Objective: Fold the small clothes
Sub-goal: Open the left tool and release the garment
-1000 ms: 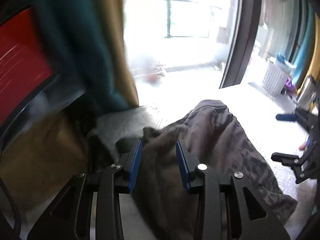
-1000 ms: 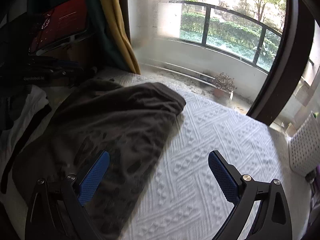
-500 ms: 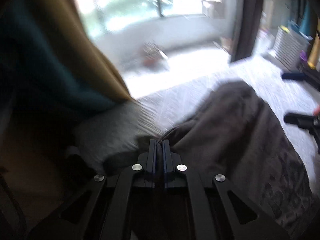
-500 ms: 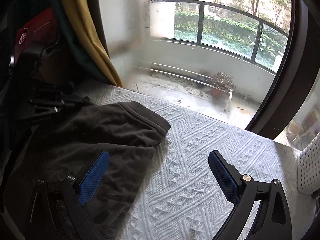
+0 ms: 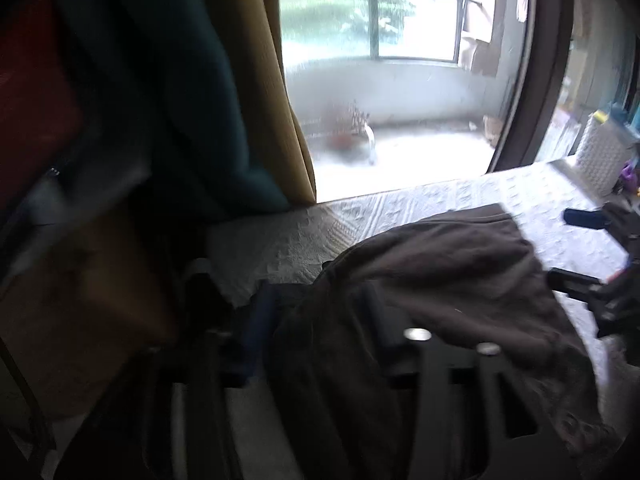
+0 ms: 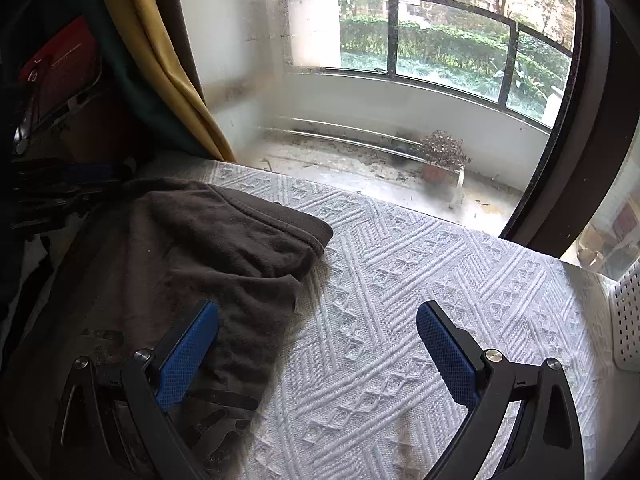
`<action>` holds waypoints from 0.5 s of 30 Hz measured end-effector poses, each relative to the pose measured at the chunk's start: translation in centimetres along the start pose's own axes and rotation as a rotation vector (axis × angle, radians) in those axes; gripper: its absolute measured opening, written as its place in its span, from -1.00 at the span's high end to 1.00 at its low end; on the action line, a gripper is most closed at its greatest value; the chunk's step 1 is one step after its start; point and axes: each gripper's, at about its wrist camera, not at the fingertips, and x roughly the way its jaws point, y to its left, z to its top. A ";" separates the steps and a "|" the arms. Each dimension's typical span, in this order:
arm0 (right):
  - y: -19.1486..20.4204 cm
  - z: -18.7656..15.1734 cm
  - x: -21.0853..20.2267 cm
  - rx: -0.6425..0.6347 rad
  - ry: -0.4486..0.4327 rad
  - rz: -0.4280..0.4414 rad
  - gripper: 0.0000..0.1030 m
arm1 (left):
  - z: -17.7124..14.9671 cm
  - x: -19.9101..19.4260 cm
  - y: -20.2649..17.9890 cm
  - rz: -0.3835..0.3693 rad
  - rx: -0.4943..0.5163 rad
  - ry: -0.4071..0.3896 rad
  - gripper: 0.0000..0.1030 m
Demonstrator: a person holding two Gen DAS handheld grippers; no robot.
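A dark brown garment (image 6: pixel 208 248) lies bunched on the white textured bedspread (image 6: pixel 420 280), its hemmed edge folded over toward the window. My left gripper (image 5: pixel 316 320) is at the garment's (image 5: pixel 440 272) left end. Its jaws are opening, with brown cloth lying loose between and over the fingers. My right gripper (image 6: pixel 318 312) stands wide open, holding nothing. Its left finger is over the garment's right edge and its right finger is over bare bedspread. The left gripper (image 6: pixel 68 188) shows dimly at the far left of the right wrist view.
A yellow and teal curtain (image 6: pixel 160 60) hangs at the left beside a large window onto a balcony with a potted plant (image 6: pixel 442 156). A white perforated basket (image 6: pixel 628 320) stands off the bed's right edge. A red panel (image 6: pixel 60 68) is at the far left.
The left gripper closed on the garment's edge half a second ago and now stands apart again, the cloth slack between its fingers. The garment's far end has been folded over. The right gripper stayed open.
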 end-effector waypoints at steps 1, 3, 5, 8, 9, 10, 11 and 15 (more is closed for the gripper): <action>0.0 0.0 -0.1 0.001 -0.001 0.001 -0.94 | -0.5 -1.0 0.0 -0.010 0.000 -0.006 -0.02; 0.2 0.1 -0.3 0.005 -0.004 0.009 -0.94 | -1.6 -2.3 0.2 -0.027 -0.017 -0.001 -0.05; 0.6 -0.2 -0.6 0.009 -0.007 0.020 -0.94 | -3.1 -2.7 0.6 -0.053 -0.057 0.018 -0.15; 1.1 -0.7 -0.6 0.008 -0.013 0.032 -0.94 | -5.5 -2.0 1.7 -0.078 -0.138 0.070 -0.36; 1.3 -0.8 -0.4 0.006 -0.013 0.038 -0.94 | -6.3 -1.6 2.2 -0.085 -0.167 0.083 -0.36; 1.7 -1.1 -0.5 0.006 -0.011 0.043 -0.94 | -6.8 -1.4 2.6 -0.091 -0.192 0.092 -0.36; 1.9 -1.1 -0.3 0.005 -0.005 0.050 -0.94 | -7.2 -1.2 2.9 -0.099 -0.218 0.098 -0.36; 2.6 -1.7 0.3 0.001 0.009 0.079 -0.94 | -7.8 -0.5 3.5 -0.147 -0.271 0.102 -0.62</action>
